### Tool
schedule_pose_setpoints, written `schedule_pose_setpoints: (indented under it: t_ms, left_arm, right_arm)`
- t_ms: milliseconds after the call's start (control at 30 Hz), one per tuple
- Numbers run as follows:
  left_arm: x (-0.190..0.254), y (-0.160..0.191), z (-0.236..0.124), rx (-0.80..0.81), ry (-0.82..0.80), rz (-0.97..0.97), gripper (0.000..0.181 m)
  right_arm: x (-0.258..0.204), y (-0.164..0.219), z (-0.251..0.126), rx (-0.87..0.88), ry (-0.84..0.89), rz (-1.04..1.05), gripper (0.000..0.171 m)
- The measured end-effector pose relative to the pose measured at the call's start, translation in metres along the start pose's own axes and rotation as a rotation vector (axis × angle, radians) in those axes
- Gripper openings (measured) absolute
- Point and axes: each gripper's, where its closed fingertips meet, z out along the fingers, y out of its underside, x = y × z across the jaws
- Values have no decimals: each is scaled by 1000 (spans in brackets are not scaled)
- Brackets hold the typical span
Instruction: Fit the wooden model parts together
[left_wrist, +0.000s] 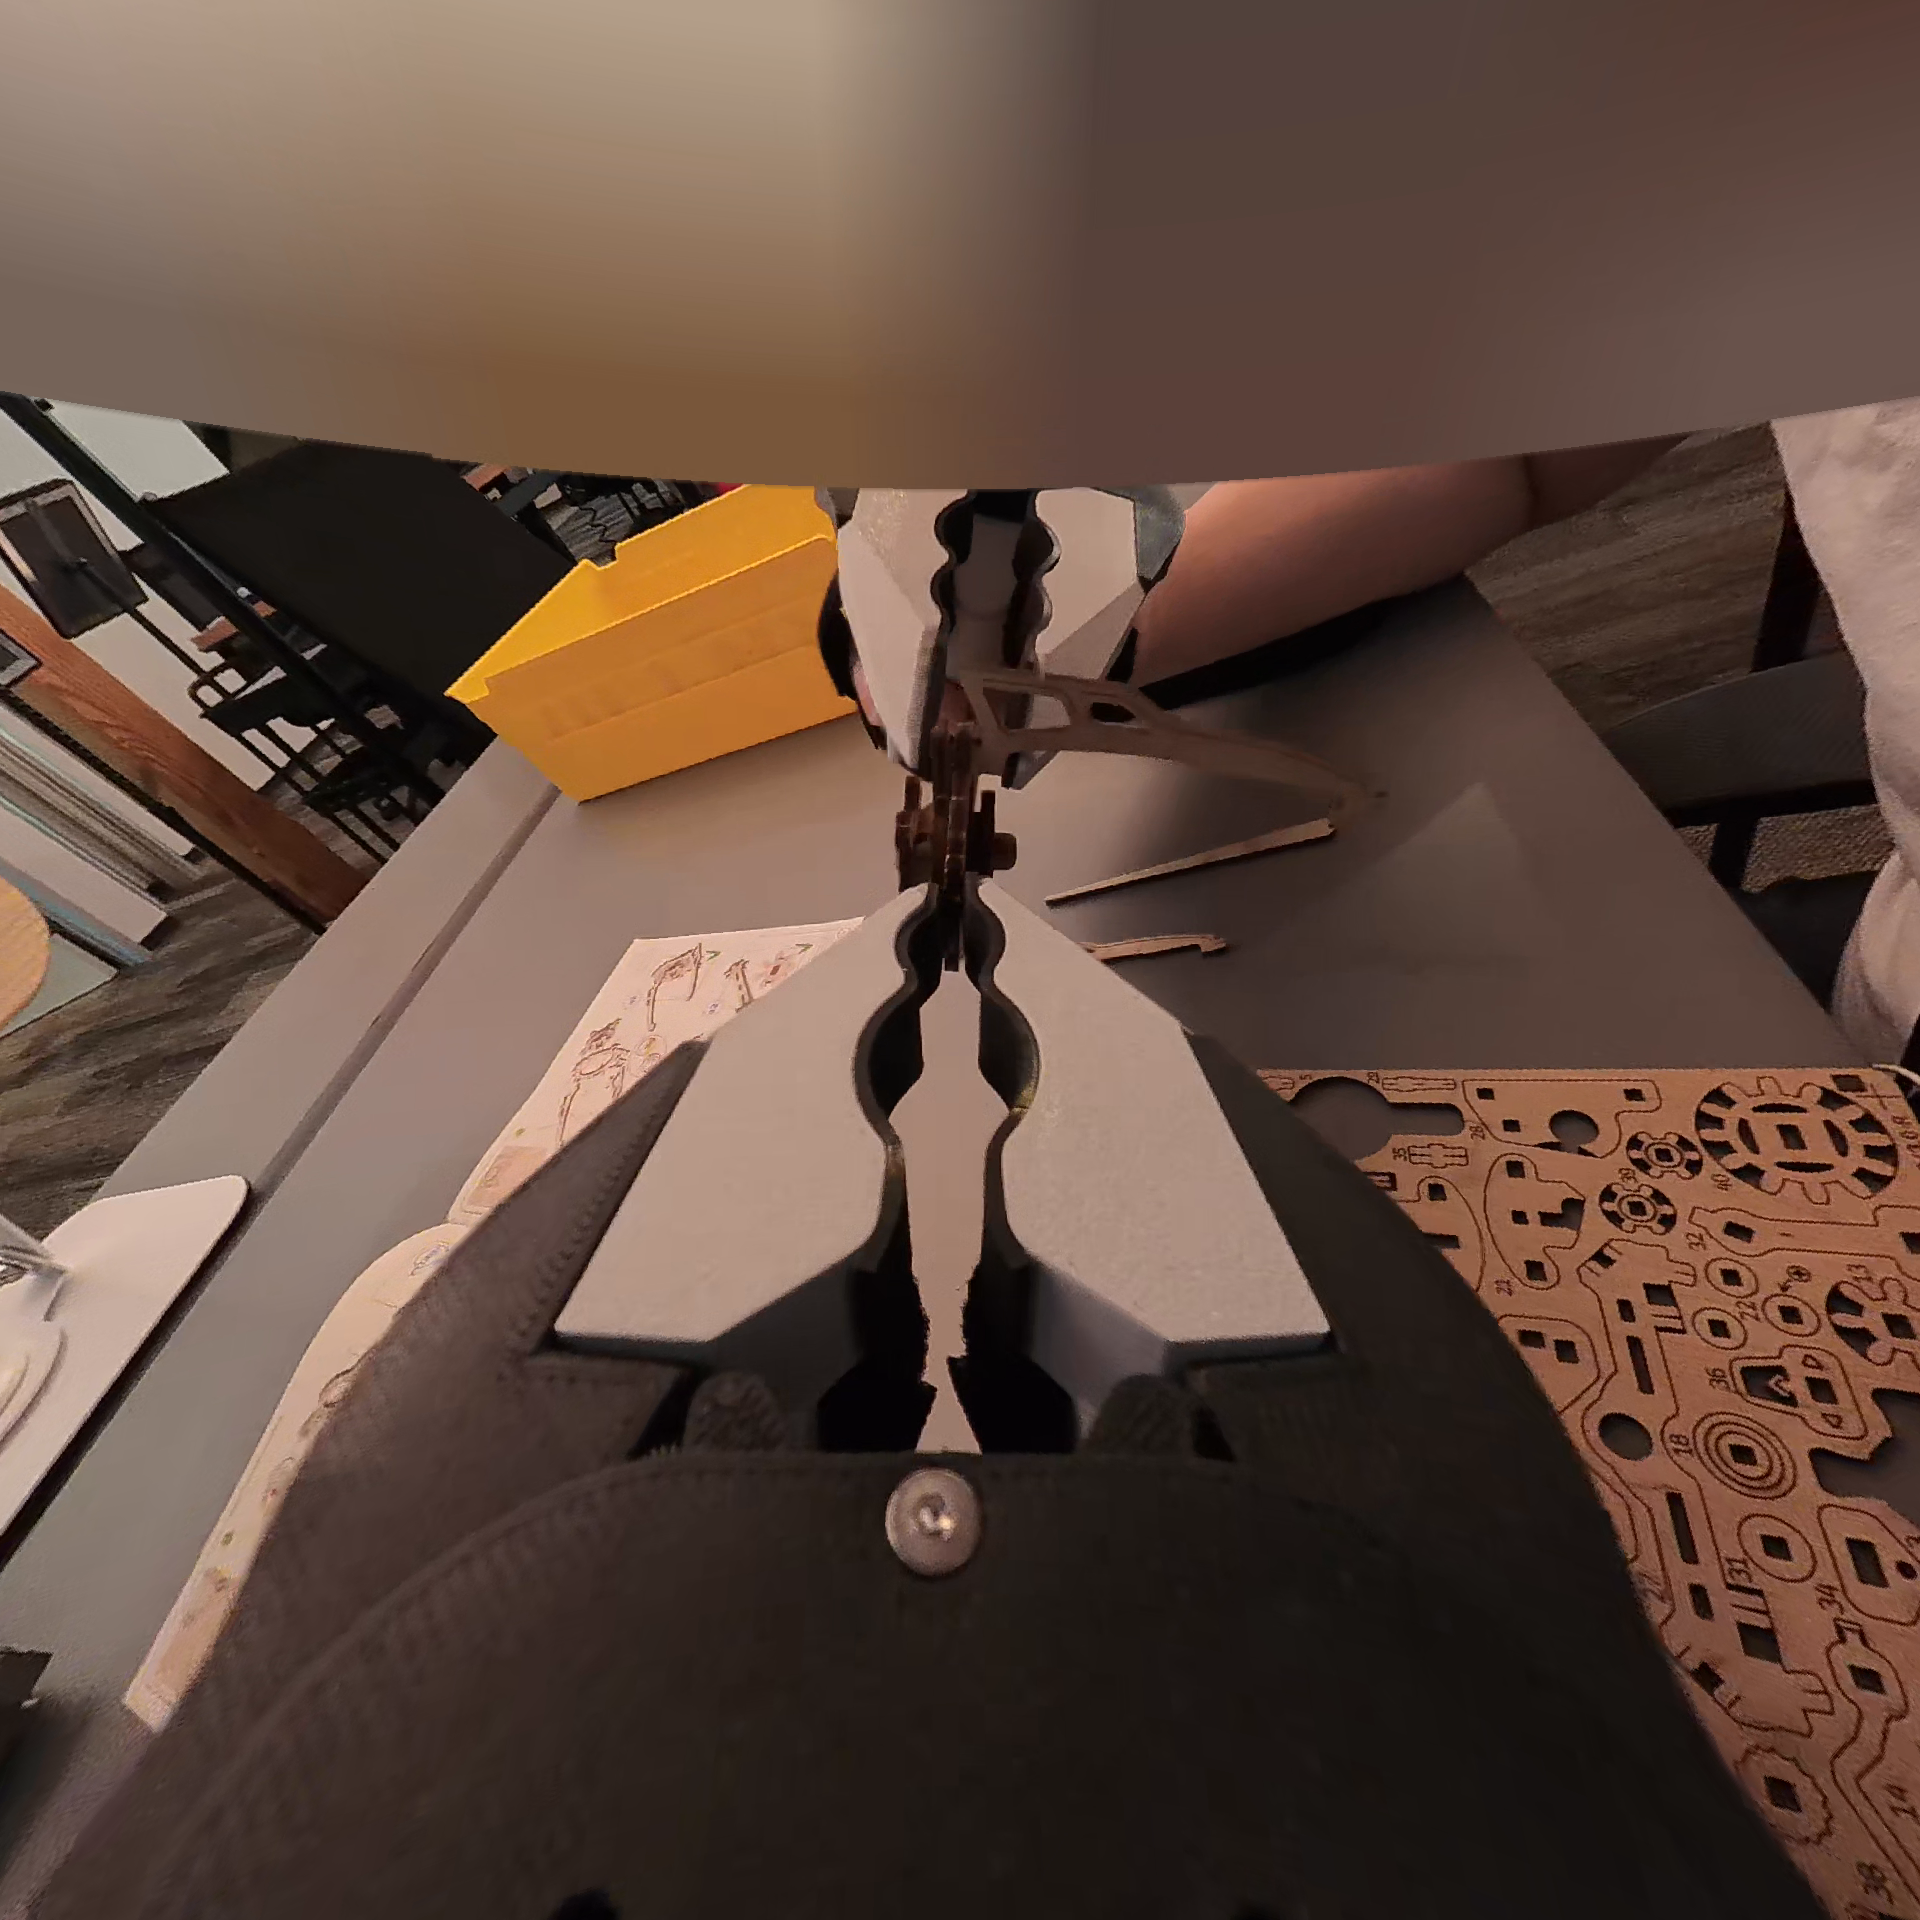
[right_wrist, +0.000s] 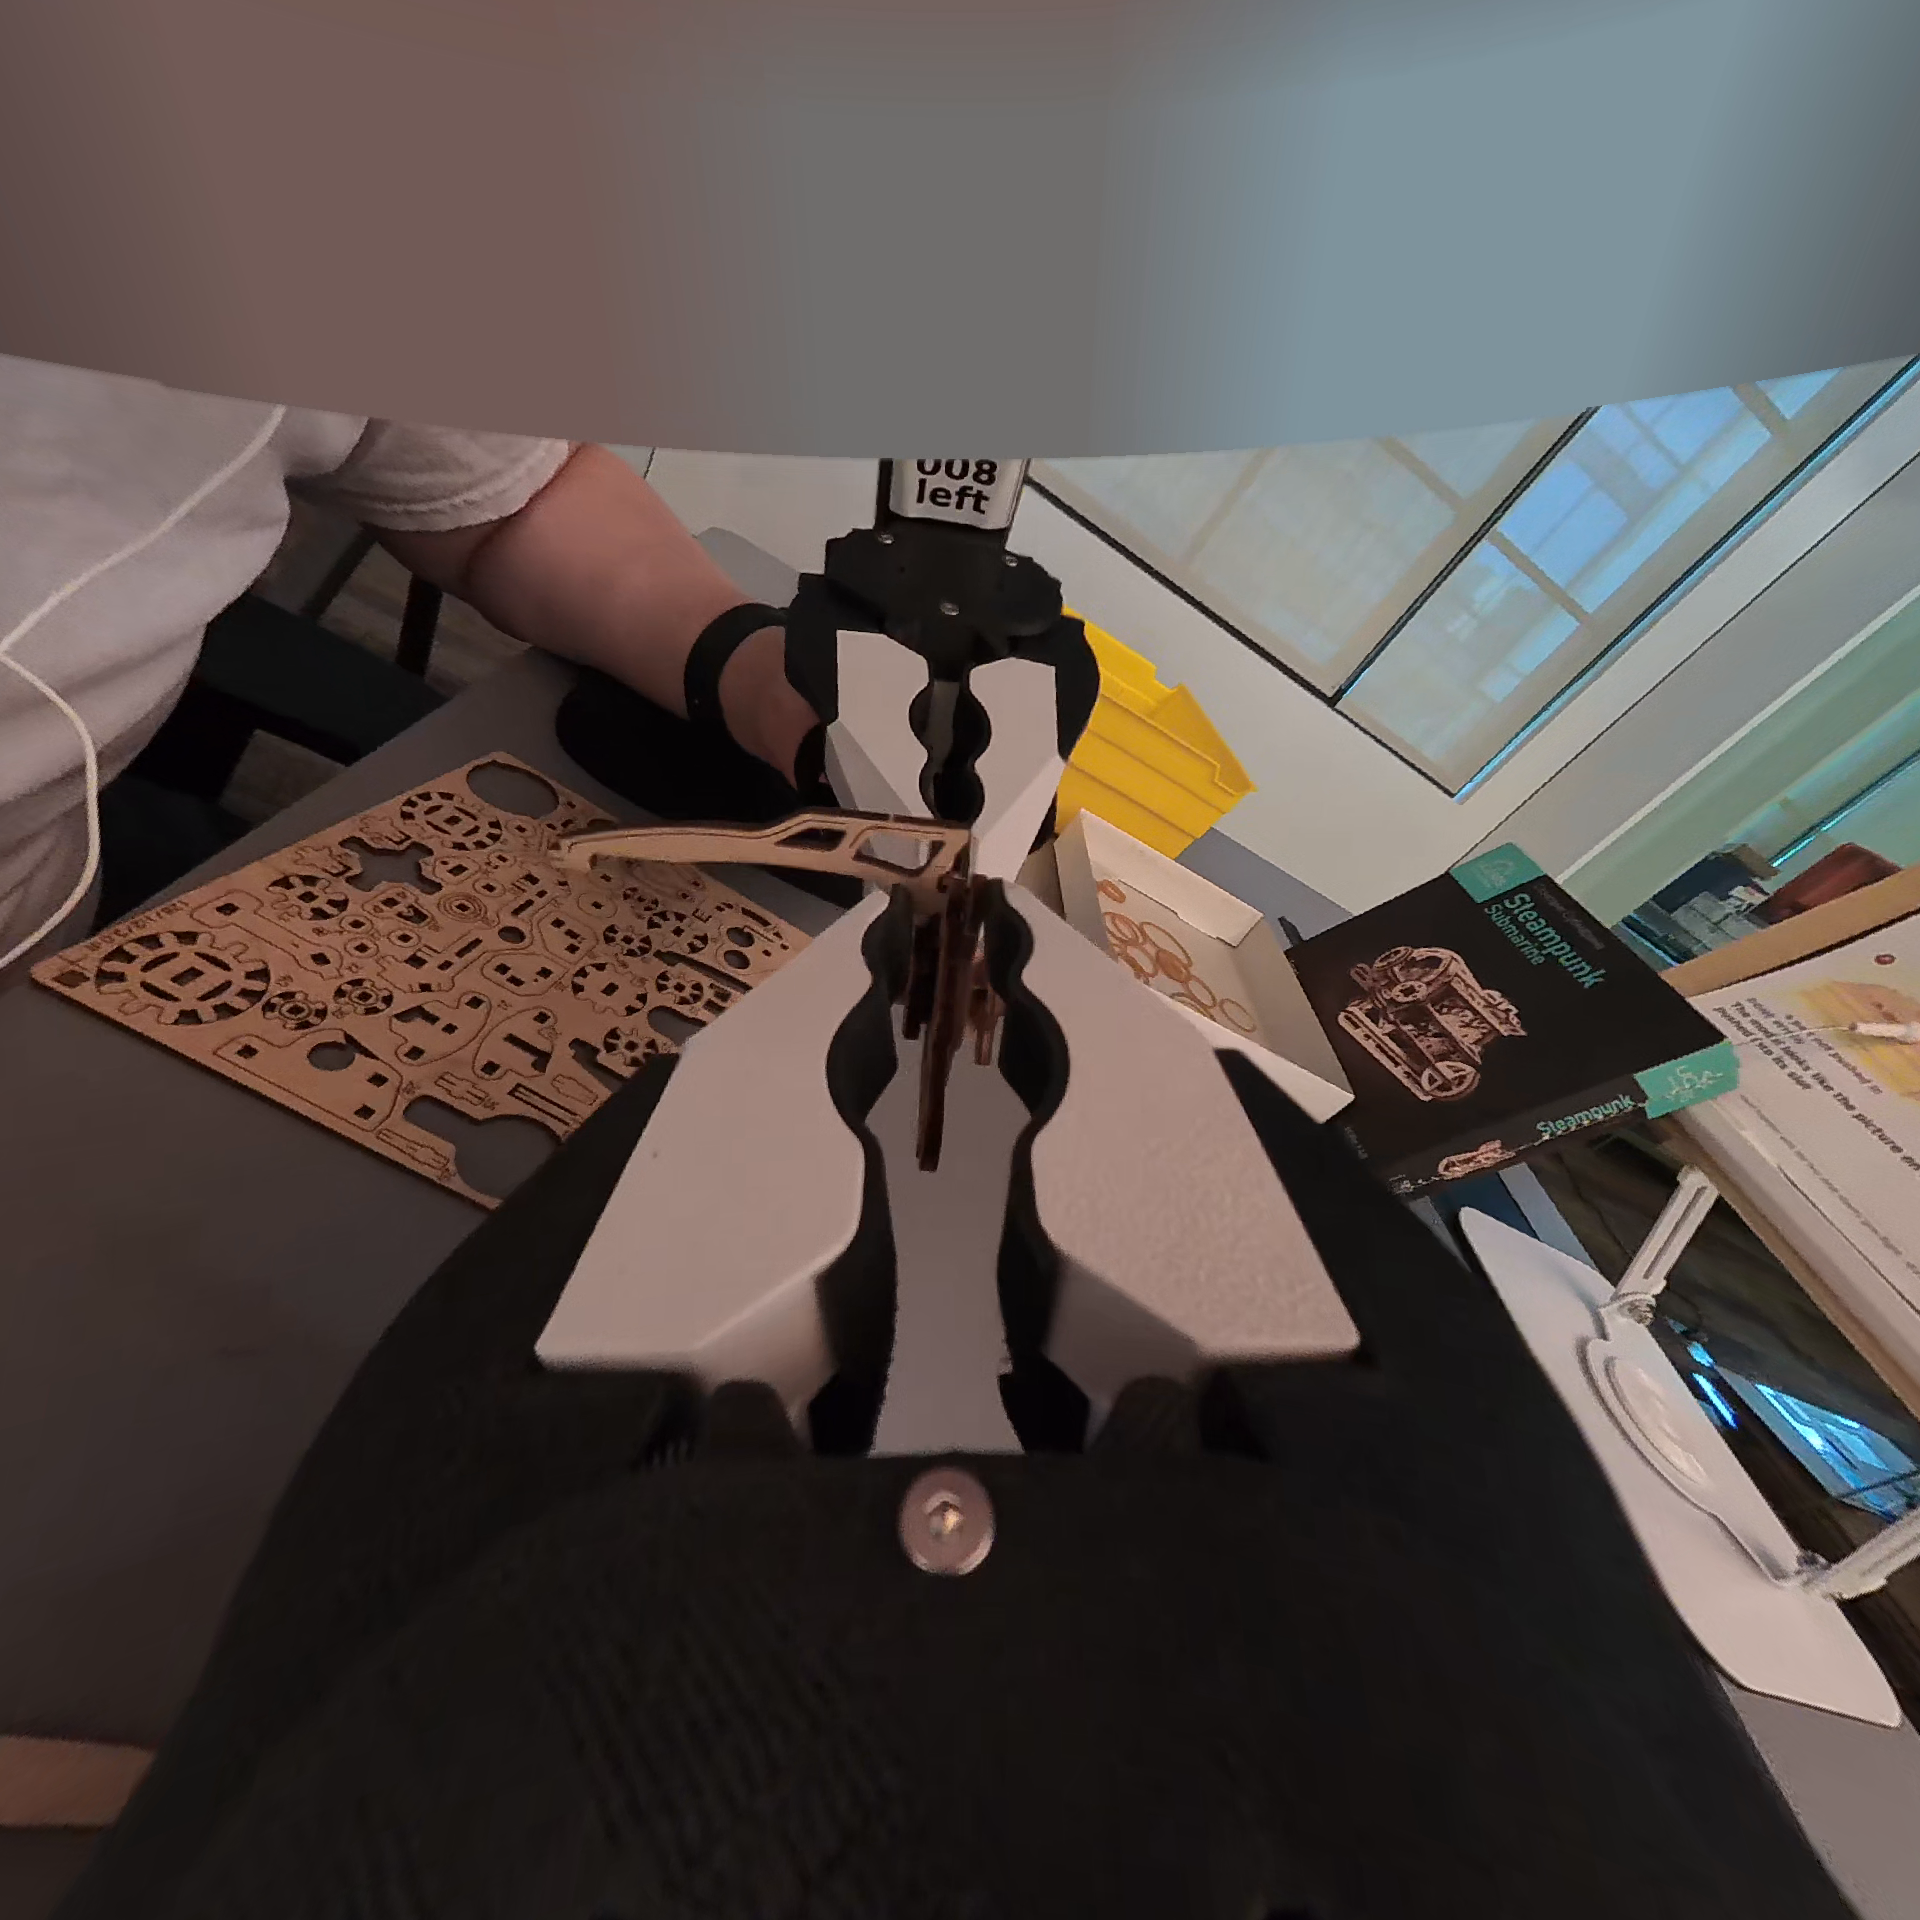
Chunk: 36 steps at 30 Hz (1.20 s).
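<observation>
- The left gripper (left_wrist: 943, 914) has its fingers nearly closed, pinching the small dark wooden sub-assembly (left_wrist: 948, 821) at the very tips
- The right gripper (right_wrist: 951, 904) faces it tip to tip, narrowed around that same cluster of plates, which sits between its fingers; whether its pads truly clamp it, I cannot tell
- A long curved slotted arm piece (right_wrist: 769, 844) juts sideways from the joint, held up above the grey table (left_wrist: 727, 831)
- The punched-out parts sheet (right_wrist: 416, 966) lies flat below, well apart (two loose slivers rest on the table too)
- To seat the joint well, I judge: keep the plates parallel, press straight along the slot, avoid twisting, since thin plywood tabs likely snap
</observation>
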Motion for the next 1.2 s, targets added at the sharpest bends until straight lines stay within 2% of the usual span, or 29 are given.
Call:
schedule_pose_setpoints:
  t_ms: [300,533,800,833,900,933,967,1067,1200]
  left_arm:
    - [-2,6,1,-11,19,-70,1]
    - [-7,7,2,-2,15,-137,1]
    - [-13,14,2,-14,-2,-194,1]
    - [-15,14,3,-11,-20,-190,3]
    - [-18,10,3,3,-44,-192,25]
    - [-17,9,3,3,-44,-186,28]
    - [-16,9,3,3,-41,-169,27]
    - [-9,15,6,-46,-44,-60,8]
    - [1,16,9,-75,-22,12,1]
  right_arm:
    - [2,7,1,-55,14,33,12]
    - [9,7,2,23,17,149,13]
    - [15,17,4,-21,45,221,12]
    - [16,19,4,-39,46,225,12]
    - [13,23,6,-72,39,201,12]
    - [11,24,7,-83,34,185,13]
    - [9,27,9,-97,25,181,12]
    - [0,27,11,-80,-36,205,12]
    - [-5,29,11,-70,-53,96,12]
